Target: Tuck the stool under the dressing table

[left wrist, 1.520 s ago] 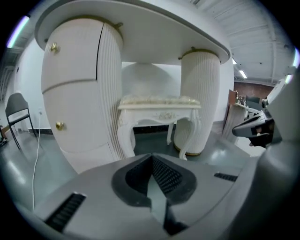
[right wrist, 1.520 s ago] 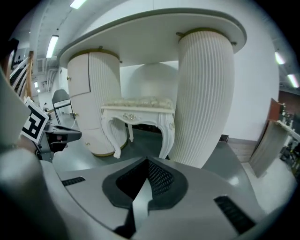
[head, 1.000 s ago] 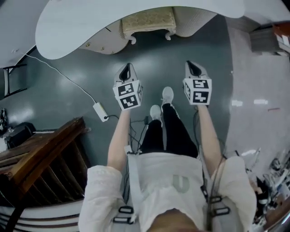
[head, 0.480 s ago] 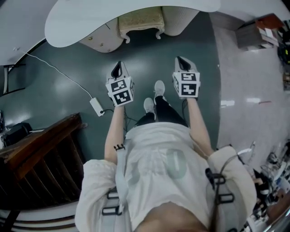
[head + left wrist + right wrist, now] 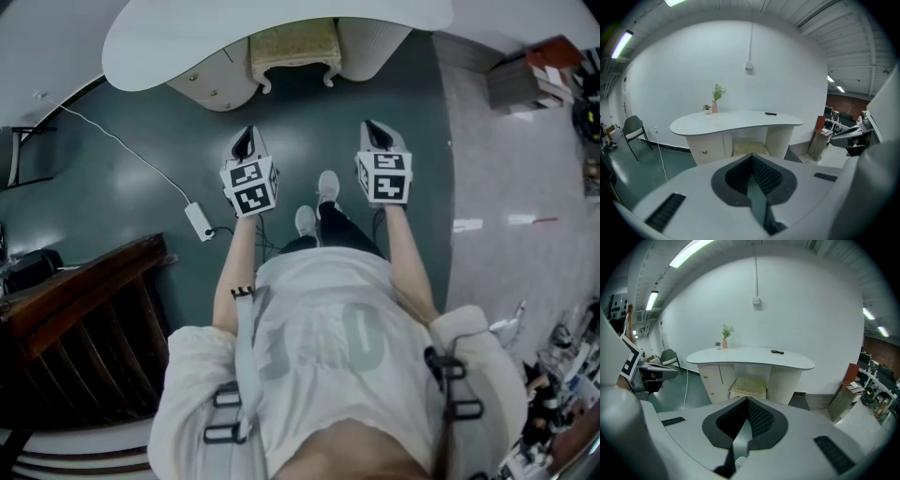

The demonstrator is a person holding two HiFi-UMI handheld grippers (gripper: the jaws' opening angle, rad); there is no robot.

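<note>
1. Head view looks steeply down on a person standing on a dark green floor (image 5: pixel 112 206). The left gripper (image 5: pixel 246 142) and the right gripper (image 5: pixel 373 131) are held side by side, well apart, both pointing toward 12 o'clock.
2. Both sets of fingers are clenched together, and each gripper's own view shows nothing between them.
3. The stool (image 5: pixel 293 44), pale with a beige cushioned top and curled legs, stands at 12 o'clock from the grippers, well apart from both. It sits in the kneehole of the white bench (image 5: pixel 187 37), and its front edge and 2 front legs show past the bench top's rim.
4. In the right gripper view the stool sits between a drawer cabinet (image 5: pixel 712 378) at its 9 o'clock and a ribbed pedestal (image 5: pixel 785 383) at its 3 o'clock.
5. On the bench top stands a pink vase (image 5: pixel 715 106) with a green sprig. A small potted plant (image 5: pixel 707 108) is just beside it at 9 o'clock, and a dark flat object (image 5: pixel 770 113) lies toward the 3 o'clock end.
6. A white cable (image 5: pixel 122 145) runs across the floor to a white adapter (image 5: pixel 199 221) at 8 o'clock from the left gripper.
7. Dark wooden furniture (image 5: pixel 75 309) fills the head view's 7 o'clock corner.
8. The person's 2 white shoes (image 5: pixel 327 186) show between the grippers.
</note>
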